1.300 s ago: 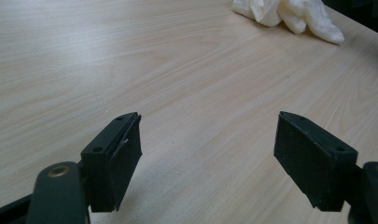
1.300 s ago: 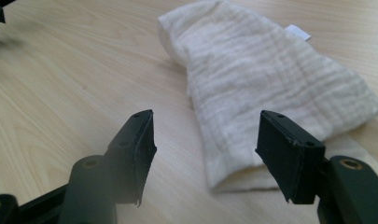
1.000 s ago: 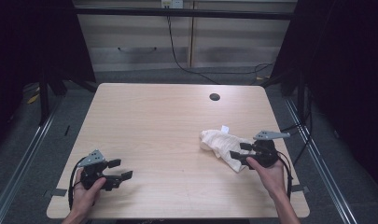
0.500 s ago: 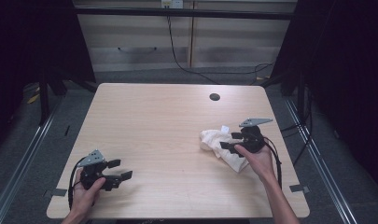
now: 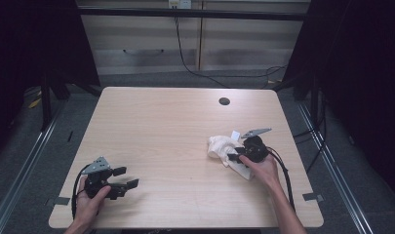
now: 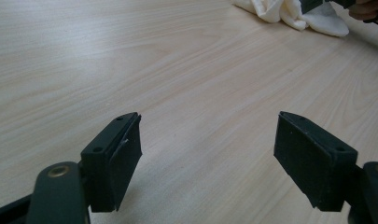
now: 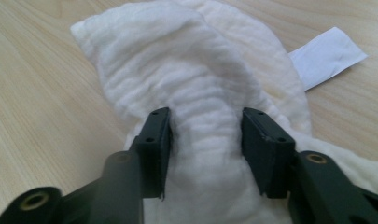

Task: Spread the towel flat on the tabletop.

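While the left tool (image 5: 123, 178) rests low on the near left part of the desk (image 5: 161, 131), the right tool (image 5: 232, 154) is down on the white cloth (image 5: 219, 145) on the right side of the desk. A hand (image 5: 90, 202) holds the left tool from below, and another hand (image 5: 262, 168) holds the right tool.

Seen from the right gripper view, the right tool (image 7: 206, 149) has a soft fold of the cloth (image 7: 191, 88) between its two black jaws. Its jaws have just been closing, and they stand about half way in. The fold bulges up between them and both pads touch its sides, so the tool is pinching the cloth. The cloth is bunched up and lies flat on the wood. A small white tag (image 7: 327, 55) sticks out from the cloth on the far right and lies on the desk.

From the left gripper view, the left tool (image 6: 207, 158) has its jaws wide apart, with just bare wood between them. The cloth (image 6: 289, 11) is far off at the top of that view, well apart from this tool.

A small dark round hole (image 5: 224, 101) sits in the desk near the far edge, well apart from the cloth
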